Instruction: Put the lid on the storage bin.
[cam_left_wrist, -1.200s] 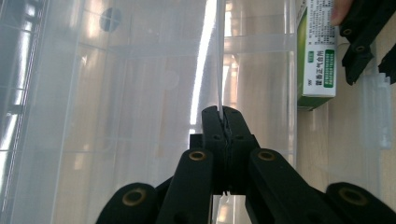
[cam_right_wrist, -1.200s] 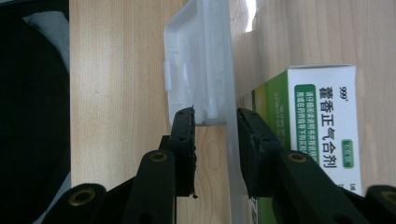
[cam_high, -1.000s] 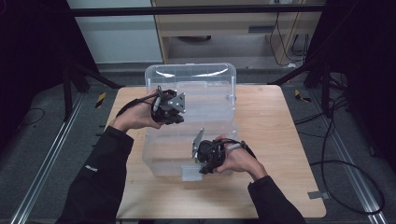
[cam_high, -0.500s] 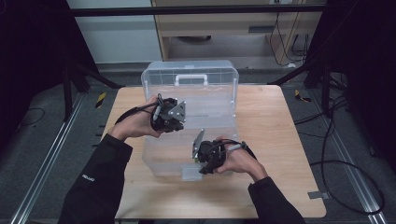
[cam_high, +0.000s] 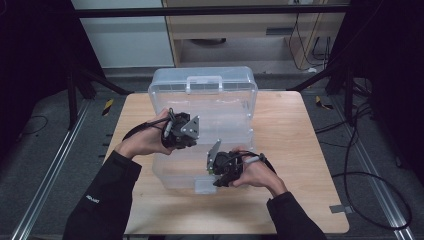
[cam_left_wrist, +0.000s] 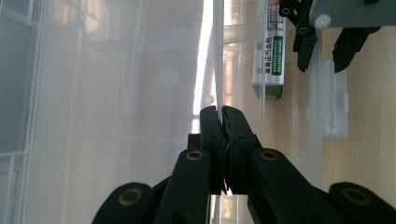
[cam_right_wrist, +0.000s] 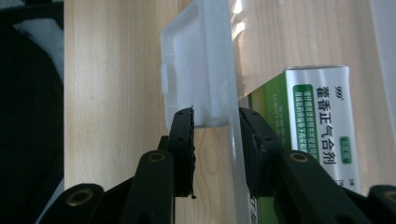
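A clear plastic storage box (cam_high: 167, 172) stands on the wooden table (cam_high: 300, 150), its lid (cam_high: 235, 95) with a handle raised at the back. My left gripper (cam_high: 189, 136) (cam_left_wrist: 220, 112) is shut on a thin clear edge of the lid, over the box's left side. At the box's front wall, my right gripper (cam_high: 214, 177) (cam_right_wrist: 216, 116) is shut across the wall and the white latch (cam_right_wrist: 187, 70) (cam_high: 202, 186). A green and white medicine carton (cam_right_wrist: 322, 130) (cam_left_wrist: 268, 65) lies inside the box, just behind that wall.
A pale wood cabinet (cam_high: 240, 35) stands behind the table. Black frame bars (cam_high: 90, 80) flank the table. Cables (cam_high: 365, 170) run over the grey floor at the right. Bare tabletop lies right of the box.
My left hand has come toward the person and slightly right, still pinching the lid's edge. The right hand has kept its place at the front wall.
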